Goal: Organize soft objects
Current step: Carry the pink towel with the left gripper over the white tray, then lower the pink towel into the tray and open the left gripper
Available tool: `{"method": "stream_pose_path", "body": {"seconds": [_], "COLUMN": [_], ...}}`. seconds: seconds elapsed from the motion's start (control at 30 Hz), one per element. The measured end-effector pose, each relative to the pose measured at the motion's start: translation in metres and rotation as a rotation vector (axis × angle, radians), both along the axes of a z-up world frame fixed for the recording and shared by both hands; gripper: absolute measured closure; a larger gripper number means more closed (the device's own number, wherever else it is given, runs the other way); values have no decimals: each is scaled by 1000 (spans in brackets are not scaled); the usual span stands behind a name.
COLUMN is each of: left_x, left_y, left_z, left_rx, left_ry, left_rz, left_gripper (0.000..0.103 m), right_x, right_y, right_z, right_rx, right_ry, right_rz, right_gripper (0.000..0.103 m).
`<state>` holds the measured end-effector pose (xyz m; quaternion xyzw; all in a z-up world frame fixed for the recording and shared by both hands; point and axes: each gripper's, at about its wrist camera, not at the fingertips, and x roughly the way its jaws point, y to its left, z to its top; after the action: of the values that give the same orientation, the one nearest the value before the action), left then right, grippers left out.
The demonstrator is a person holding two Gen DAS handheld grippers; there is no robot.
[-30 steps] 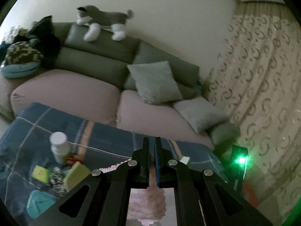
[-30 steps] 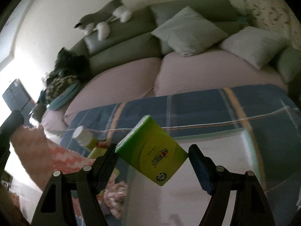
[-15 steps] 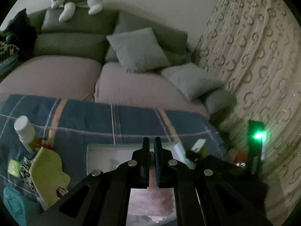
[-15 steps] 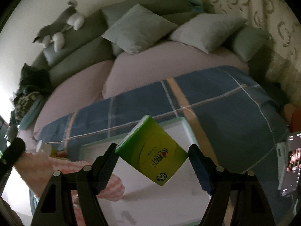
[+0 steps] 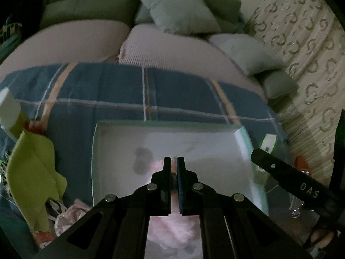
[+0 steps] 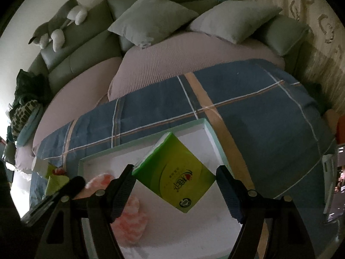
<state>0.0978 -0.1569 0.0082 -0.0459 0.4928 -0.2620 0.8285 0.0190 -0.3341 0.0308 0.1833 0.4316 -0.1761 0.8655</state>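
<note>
My left gripper [image 5: 174,161] is shut on a fluffy pink cloth [image 5: 172,231] that hangs into a white tray with a pale green rim [image 5: 163,124]. In the right wrist view the pink cloth [image 6: 129,220] rests on the tray floor [image 6: 194,237], with the left gripper's dark body at the lower left. My right gripper [image 6: 174,185] is shut on a green tissue pack [image 6: 174,172], held tilted above the tray's right half. The tissue pack's end [image 5: 268,144] and the right gripper's finger [image 5: 280,172] also show in the left wrist view.
The tray lies on a blue plaid blanket [image 6: 248,99]. Left of it lie a yellow-green cloth [image 5: 32,172], a white-capped bottle [image 5: 8,110] and other small items. Behind are a sofa with grey cushions [image 6: 151,19] and a plush husky [image 6: 56,30]. A curtain [image 5: 301,43] hangs at right.
Both grippers have swung right and down over the tray. The pink cloth has come down onto the tray floor. The tissue pack has moved over the tray's right half.
</note>
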Motion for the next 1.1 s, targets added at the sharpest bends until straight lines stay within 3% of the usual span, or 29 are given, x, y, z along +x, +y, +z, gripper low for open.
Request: {"method": "stream_pose_path", "body": {"seconds": [0.23,0.47,0.6,0.7,0.8,1.1], "left_x": [12,9,10,11,11,16], "left_y": [-2,-2,1,5,9,32], "left_z": [-35,-35,-30,-25,-18,-8], "left_rx": [43,75,91,87,93,62], "left_ry": [82,83,73,59,40,36], "left_rz": [26,40,49,58,74,123], "left_gripper": [99,93,61,54,38,24], "right_x": [22,25,26,28,28,30], "right_y": [3,8,10,11,14,19], "right_z": [-41,-49,-45,-44,-42,-38], "right_rx": [16,7,-4,-10,-24,-40], "right_ry": [129,165,168,170,171,164], "right_rz": [16,17,19,23,25,35], "right_gripper": [24,24,24,24,23,19]}}
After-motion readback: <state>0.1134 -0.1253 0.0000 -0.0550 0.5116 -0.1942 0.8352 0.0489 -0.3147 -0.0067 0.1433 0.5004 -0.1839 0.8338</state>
